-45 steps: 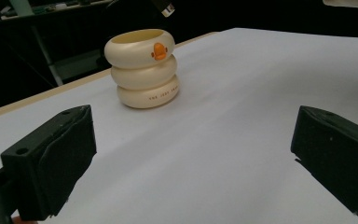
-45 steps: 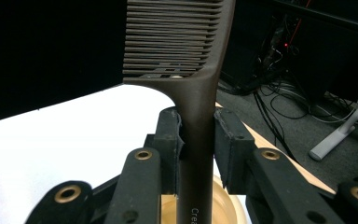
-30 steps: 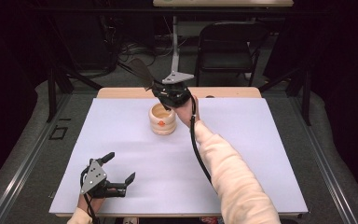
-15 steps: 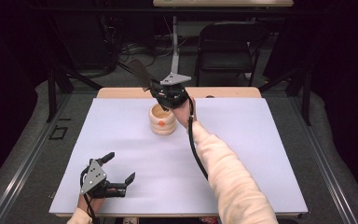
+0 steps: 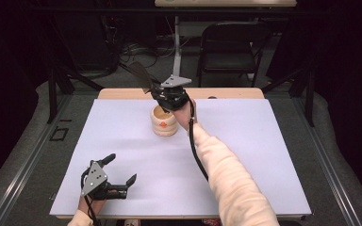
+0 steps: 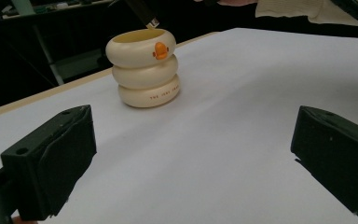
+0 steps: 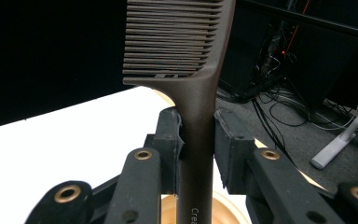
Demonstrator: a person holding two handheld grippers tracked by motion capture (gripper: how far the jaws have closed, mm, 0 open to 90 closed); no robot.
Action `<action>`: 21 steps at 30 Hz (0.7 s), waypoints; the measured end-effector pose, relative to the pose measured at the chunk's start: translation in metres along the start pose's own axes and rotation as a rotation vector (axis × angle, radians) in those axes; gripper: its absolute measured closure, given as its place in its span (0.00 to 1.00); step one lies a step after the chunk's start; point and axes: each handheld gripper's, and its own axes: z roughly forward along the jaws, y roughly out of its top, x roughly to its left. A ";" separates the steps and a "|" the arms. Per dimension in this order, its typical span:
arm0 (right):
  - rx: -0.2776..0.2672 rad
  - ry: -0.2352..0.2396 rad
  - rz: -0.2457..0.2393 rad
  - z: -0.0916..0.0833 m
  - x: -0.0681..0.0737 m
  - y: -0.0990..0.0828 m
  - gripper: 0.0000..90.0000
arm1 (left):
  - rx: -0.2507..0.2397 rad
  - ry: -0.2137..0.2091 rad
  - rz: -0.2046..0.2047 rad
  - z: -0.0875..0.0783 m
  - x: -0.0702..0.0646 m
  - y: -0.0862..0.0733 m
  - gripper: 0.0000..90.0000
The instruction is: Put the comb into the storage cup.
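Note:
A cream holder (image 5: 164, 120) shaped like three stacked rings, with an orange duck bill on its side, stands upright at the back middle of the white table; it is also plain in the left gripper view (image 6: 144, 67). Just above its mouth my right gripper (image 5: 159, 94) is shut on the handle of a dark brown comb (image 5: 140, 75), teeth tilted up and away. The right gripper view shows both pads clamping the comb (image 7: 182, 42) handle, with the holder's rim (image 7: 168, 210) below. The handle's end (image 6: 145, 13) hangs over the holder. My left gripper (image 5: 121, 168) rests open near the front left.
The white sheet (image 5: 254, 141) covers most of the table, and a wooden strip (image 5: 226, 93) shows along the far edge. Behind the table a black folding chair (image 5: 231, 42) and loose cables (image 5: 136, 49) sit on the floor.

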 end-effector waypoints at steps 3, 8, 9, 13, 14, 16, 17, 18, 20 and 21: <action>0.004 0.000 0.002 0.002 0.000 -0.002 0.80 | 0.000 0.000 0.000 0.000 0.000 0.000 0.00; 0.007 0.005 -0.002 0.005 0.001 -0.005 0.80 | 0.000 0.001 0.003 0.000 0.000 0.000 0.00; 0.013 0.007 -0.001 0.005 0.001 -0.005 0.80 | 0.000 0.001 0.003 0.000 0.000 0.000 0.00; 0.015 0.008 -0.002 0.007 0.001 -0.007 0.80 | 0.000 0.002 0.001 0.000 0.000 0.000 0.00; 0.014 0.008 -0.002 0.007 0.001 -0.008 0.80 | -0.001 0.002 0.002 0.000 0.000 0.000 0.00; 0.018 0.010 -0.004 0.008 0.002 -0.009 0.80 | -0.001 0.002 0.002 -0.001 0.000 0.000 0.00; 0.018 0.010 -0.004 0.008 0.002 -0.009 0.80 | -0.001 0.001 0.001 -0.001 0.000 0.000 0.00; 0.019 0.011 -0.004 0.008 0.002 -0.009 0.80 | 0.000 0.002 0.005 -0.001 0.000 0.000 0.00; 0.026 0.013 -0.005 0.008 0.002 -0.010 0.80 | 0.001 0.002 0.003 -0.001 0.000 0.000 0.00; 0.023 0.014 -0.006 0.009 0.002 -0.011 0.80 | 0.000 0.002 0.002 -0.001 0.000 0.000 0.00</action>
